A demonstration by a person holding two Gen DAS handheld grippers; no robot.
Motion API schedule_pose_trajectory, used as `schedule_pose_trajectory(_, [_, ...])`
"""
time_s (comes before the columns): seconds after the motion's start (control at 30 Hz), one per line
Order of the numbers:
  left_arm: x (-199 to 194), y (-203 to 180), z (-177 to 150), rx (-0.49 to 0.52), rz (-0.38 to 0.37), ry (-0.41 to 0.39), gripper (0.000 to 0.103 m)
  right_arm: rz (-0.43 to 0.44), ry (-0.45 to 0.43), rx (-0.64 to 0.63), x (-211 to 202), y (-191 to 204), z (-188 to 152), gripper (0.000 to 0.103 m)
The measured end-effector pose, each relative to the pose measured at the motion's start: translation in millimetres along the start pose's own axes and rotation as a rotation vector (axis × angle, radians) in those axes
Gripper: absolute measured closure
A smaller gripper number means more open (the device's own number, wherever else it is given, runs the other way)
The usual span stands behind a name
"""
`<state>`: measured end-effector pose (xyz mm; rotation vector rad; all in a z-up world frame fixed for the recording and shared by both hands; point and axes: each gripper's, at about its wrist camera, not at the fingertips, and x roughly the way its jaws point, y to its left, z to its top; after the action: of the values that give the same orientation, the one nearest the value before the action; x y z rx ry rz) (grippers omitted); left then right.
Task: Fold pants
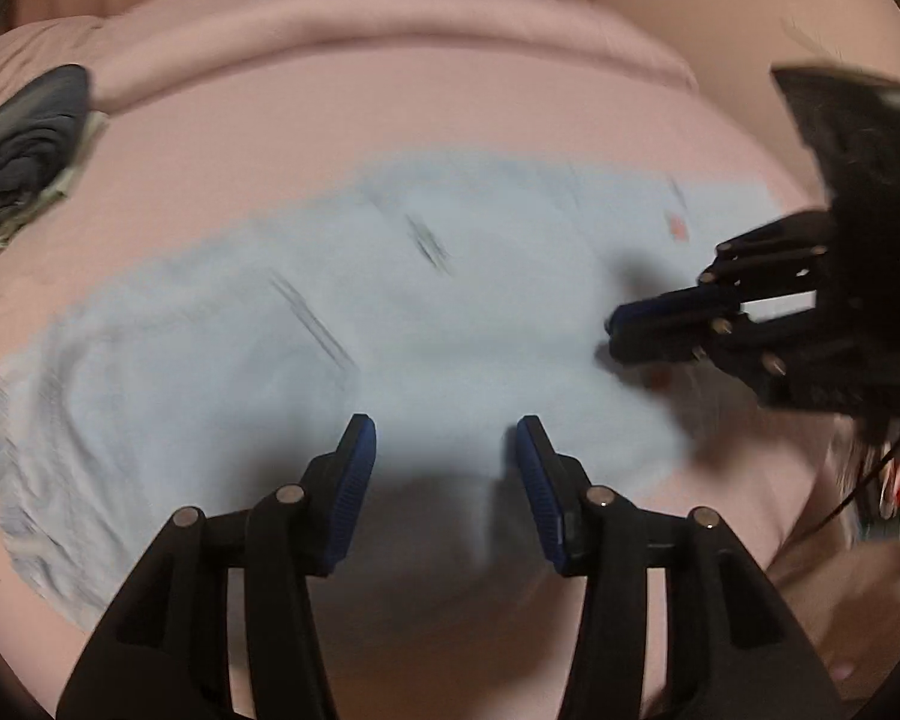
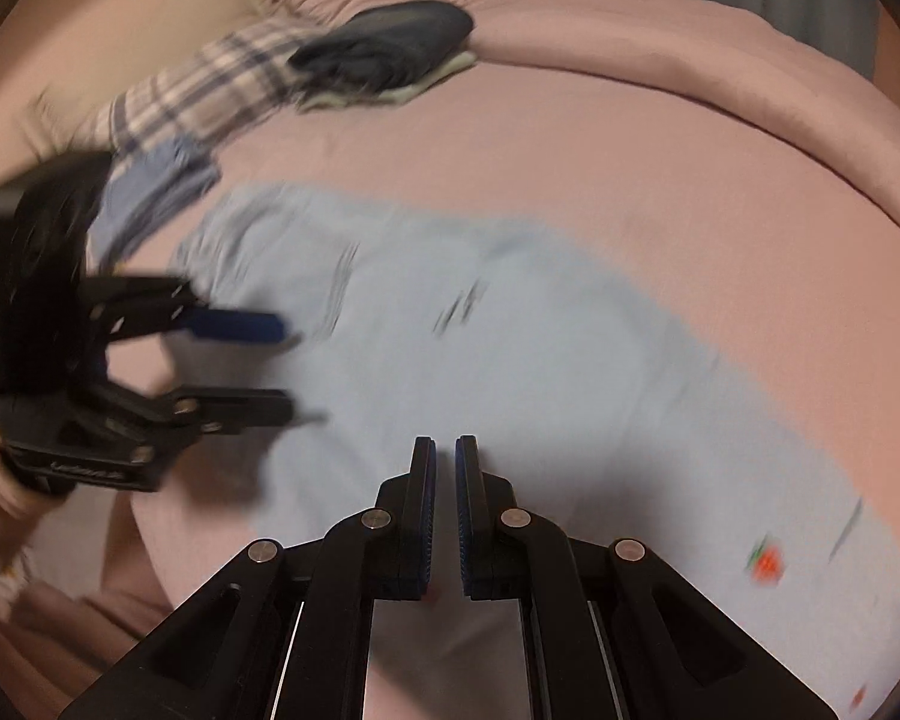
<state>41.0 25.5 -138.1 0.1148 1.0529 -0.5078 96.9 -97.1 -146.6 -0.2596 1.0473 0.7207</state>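
Light blue pants (image 1: 342, 324) lie spread flat on the pink bed, waistband at the left in the left wrist view. They also show in the right wrist view (image 2: 510, 360), with a small red mark near the right end. My left gripper (image 1: 444, 438) is open and empty, just above the near edge of the pants. It also shows in the right wrist view (image 2: 288, 366), open. My right gripper (image 2: 445, 456) has its jaws nearly together with a thin gap, nothing between them, over the near edge. It also shows in the left wrist view (image 1: 612, 336). Both views are motion-blurred.
A pink bed sheet (image 1: 390, 102) covers the bed, with a rolled pink duvet (image 2: 690, 48) along the far side. A dark folded garment on a pale one (image 2: 390, 48) and a plaid garment (image 2: 210, 96) lie at the far left. The bed edge (image 2: 150, 570) drops off nearby.
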Motion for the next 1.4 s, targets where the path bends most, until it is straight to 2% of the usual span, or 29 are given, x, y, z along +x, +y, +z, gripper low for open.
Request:
schedule_pose_trajectory(0.03, [3, -7, -10, 0.042, 0.019, 0.018, 0.055, 0.013, 0.027, -0.024, 3, 8, -15, 0.098])
schedule_pose_trajectory(0.07, [-2, -14, -21, 0.095, 0.042, -0.003, 0.055, 0.013, 0.056, -0.044, 7, 15, -28, 0.098])
schedule_pose_trajectory(0.1, [-5, -15, -27, 0.104, 0.035, 0.004, 0.054, -0.002, 0.077, -0.061, 10, 20, -39, 0.098])
schedule_pose_trajectory(0.13, [-10, -13, -32, 0.090, 0.018, 0.018, 0.054, -0.021, 0.045, -0.078, 7, 23, -49, 0.098])
schedule_pose_trajectory(0.17, [-14, -10, -35, 0.080, 0.008, 0.025, 0.054, -0.002, 0.016, -0.065, -1, 20, -56, 0.098])
schedule_pose_trajectory(0.27, [-31, -4, -40, 0.068, -0.011, 0.030, 0.053, 0.078, 0.013, 0.074, -19, -4, -59, 0.098])
schedule_pose_trajectory(0.43, [-55, -1, -38, 0.060, 0.005, -0.032, 0.053, -0.006, -0.084, 0.151, -47, -32, -55, 0.098])
schedule_pose_trajectory(0.5, [-61, 10, -33, 0.027, 0.022, -0.056, 0.052, 0.011, -0.109, 0.136, -49, -29, -51, 0.097])
schedule_pose_trajectory(0.53, [-64, 19, -35, 0.002, 0.028, -0.063, 0.051, 0.026, -0.117, 0.113, -47, -22, -47, 0.095])
schedule_pose_trajectory(0.6, [-65, 34, -36, -0.043, 0.064, -0.058, 0.051, 0.075, -0.122, 0.034, -38, -1, -37, 0.078])
schedule_pose_trajectory(0.63, [-66, 41, -40, -0.065, 0.080, -0.053, 0.051, 0.084, -0.120, 0.002, -32, 7, -32, 0.065])
schedule_pose_trajectory(0.67, [-66, 48, -43, -0.087, 0.085, -0.048, 0.051, 0.090, -0.119, -0.044, -22, 19, -26, 0.063])
schedule_pose_trajectory(0.83, [-70, 71, -59, -0.157, 0.111, -0.035, 0.051, 0.165, -0.128, -0.210, 4, 67, -7, 0.063])
schedule_pose_trajectory(0.93, [-66, 78, -55, -0.185, 0.099, -0.047, 0.050, 0.167, -0.145, -0.313, 9, 90, -3, 0.073])
schedule_pose_trajectory(1.03, [-64, 75, -52, -0.184, 0.099, -0.051, 0.050, 0.096, -0.107, -0.388, 24, 94, 0, 0.077])
schedule_pose_trajectory(1.07, [-63, 74, -52, -0.179, 0.100, -0.052, 0.050, 0.073, -0.086, -0.405, 28, 92, 0, 0.082])
schedule_pose_trajectory(1.2, [-59, 72, -47, -0.169, 0.093, -0.050, 0.049, 0.060, -0.038, -0.460, 36, 93, -3, 0.082])
schedule_pose_trajectory(1.23, [-59, 74, -45, -0.170, 0.090, -0.049, 0.049, 0.049, -0.036, -0.488, 37, 97, -4, 0.084])
schedule_pose_trajectory(1.27, [-58, 77, -43, -0.172, 0.087, -0.048, 0.049, 0.036, -0.035, -0.512, 36, 99, -5, 0.093])
schedule_pose_trajectory(1.4, [-59, 82, -44, -0.184, 0.101, -0.043, 0.049, 0.038, -0.030, -0.499, 34, 99, 1, 0.097])
